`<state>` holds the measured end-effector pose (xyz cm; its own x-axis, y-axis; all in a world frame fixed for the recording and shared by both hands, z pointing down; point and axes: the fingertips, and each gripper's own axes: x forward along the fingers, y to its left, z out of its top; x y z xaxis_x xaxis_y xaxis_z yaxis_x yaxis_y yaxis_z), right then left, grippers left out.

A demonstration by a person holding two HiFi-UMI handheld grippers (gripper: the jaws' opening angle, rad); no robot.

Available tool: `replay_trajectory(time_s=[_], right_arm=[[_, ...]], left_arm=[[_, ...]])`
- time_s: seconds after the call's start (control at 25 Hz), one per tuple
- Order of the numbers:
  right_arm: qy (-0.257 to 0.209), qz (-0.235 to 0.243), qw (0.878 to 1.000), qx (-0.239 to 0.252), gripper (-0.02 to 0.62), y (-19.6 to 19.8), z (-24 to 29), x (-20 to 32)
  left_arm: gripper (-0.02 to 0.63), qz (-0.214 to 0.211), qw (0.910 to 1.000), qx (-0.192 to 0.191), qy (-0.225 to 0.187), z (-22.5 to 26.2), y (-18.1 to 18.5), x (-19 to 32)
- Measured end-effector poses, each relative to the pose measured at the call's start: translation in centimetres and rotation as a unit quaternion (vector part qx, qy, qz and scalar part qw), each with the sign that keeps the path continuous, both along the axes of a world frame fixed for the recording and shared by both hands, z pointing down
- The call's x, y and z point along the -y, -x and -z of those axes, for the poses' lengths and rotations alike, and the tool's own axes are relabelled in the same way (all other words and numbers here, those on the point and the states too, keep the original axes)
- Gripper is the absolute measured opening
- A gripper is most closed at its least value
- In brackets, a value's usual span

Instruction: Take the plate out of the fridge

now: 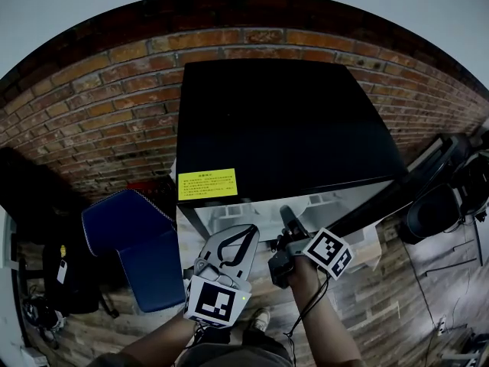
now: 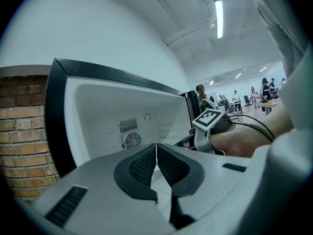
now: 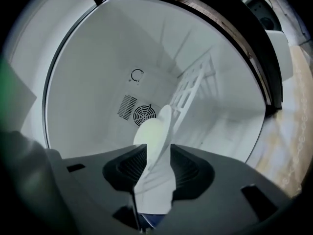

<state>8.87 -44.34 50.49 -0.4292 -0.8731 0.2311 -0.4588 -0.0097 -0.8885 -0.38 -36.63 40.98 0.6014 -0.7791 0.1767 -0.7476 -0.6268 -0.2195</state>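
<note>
In the right gripper view a white plate point(image 3: 152, 131) shows edge-on inside the white fridge point(image 3: 98, 72), in front of the round fan grille point(image 3: 143, 114). My right gripper point(image 3: 155, 155) is open and reaches into the fridge; its two dark pads stand apart with the plate's near rim between them. I cannot see them pressing on it. In the head view the right gripper point(image 1: 288, 219) points into the open fridge point(image 1: 283, 121), where the plate is hidden. My left gripper point(image 2: 156, 156) is shut with nothing in it and hangs outside the opening point(image 1: 238, 237).
The fridge has a black top and a yellow label point(image 1: 207, 183). Its door point(image 1: 386, 197) hangs open to the right. A blue seat point(image 1: 137, 239) stands at its left, a brick wall point(image 1: 99, 105) behind. Black gear point(image 1: 447, 197) lies on the wooden floor at right.
</note>
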Motion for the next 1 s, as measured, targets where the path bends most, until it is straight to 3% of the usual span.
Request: replay_trajectory(time_s=[0.32,0.52,1.0], right_arm=[[0.022,-0.028,0.995,0.091,0.092,0.4,-0.4,-0.1],[0.030,-0.048,0.992,0.116,0.052,0.2,-0.1,-0.5],[0.068,-0.072,0.978,0.183,0.043,0.3,0.5,-3.3]], left_arm=[[0.019,0.009,0.9999,-0.007,0.011,-0.2,0.6,-0.4],[0.020,0.010,0.9999,-0.006,0.012,-0.3,0.6,-0.9],[0.020,0.009,0.9999,-0.014,-0.001,0.5,1.0,-2.6]])
